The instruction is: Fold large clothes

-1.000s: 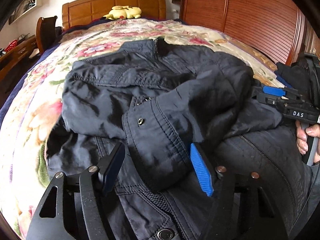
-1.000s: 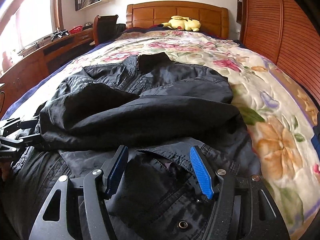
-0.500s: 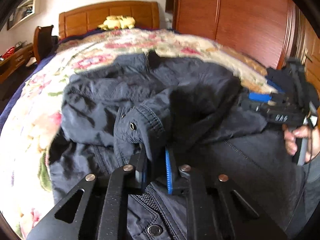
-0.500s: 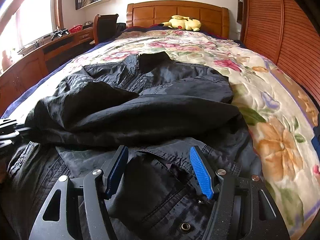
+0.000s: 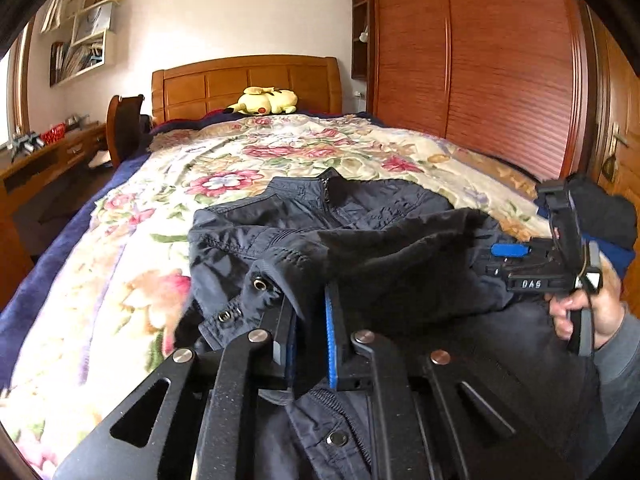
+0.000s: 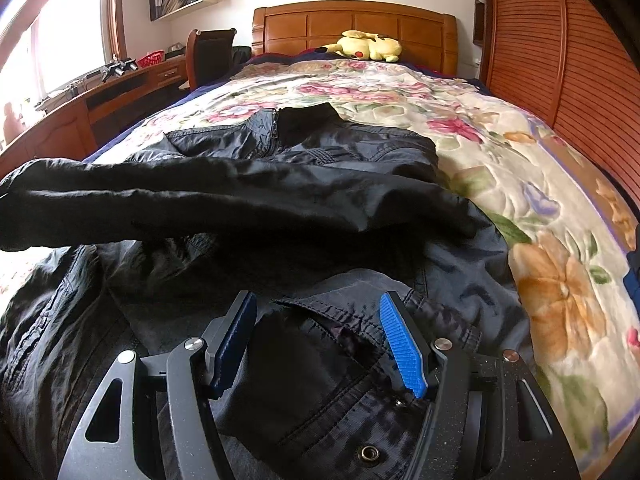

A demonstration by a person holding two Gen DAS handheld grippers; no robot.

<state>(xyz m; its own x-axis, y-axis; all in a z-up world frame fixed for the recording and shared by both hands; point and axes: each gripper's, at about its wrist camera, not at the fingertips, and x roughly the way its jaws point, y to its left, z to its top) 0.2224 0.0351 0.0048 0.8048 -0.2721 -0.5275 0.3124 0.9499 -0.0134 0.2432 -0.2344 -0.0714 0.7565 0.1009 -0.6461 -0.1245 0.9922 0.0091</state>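
Observation:
A dark navy jacket [image 5: 360, 216] lies on the floral bedspread [image 5: 132, 280], collar toward the headboard. My left gripper [image 5: 310, 312] is shut on the cuff [image 5: 280, 268] of a sleeve and holds it lifted above the jacket. In the right wrist view that sleeve [image 6: 200, 200] stretches taut across the jacket [image 6: 340, 144] from right to left. My right gripper [image 6: 316, 320] is open, low over a second cuff [image 6: 340, 292] that lies between its fingers. The right gripper also shows in the left wrist view [image 5: 536, 268], held in a hand.
A yellow plush toy [image 6: 368, 46] lies by the wooden headboard [image 6: 352, 20]. A wooden wardrobe [image 5: 480, 80] runs along the right of the bed. A desk [image 6: 100, 92] and a chair [image 6: 210, 56] stand on the left. A dark bundle [image 5: 608, 216] lies at the bed's right edge.
My left gripper closed on the sleeve cuff and lifted it up and leftward, pulling the sleeve taut across the jacket. My right gripper stayed open and almost still over the other cuff.

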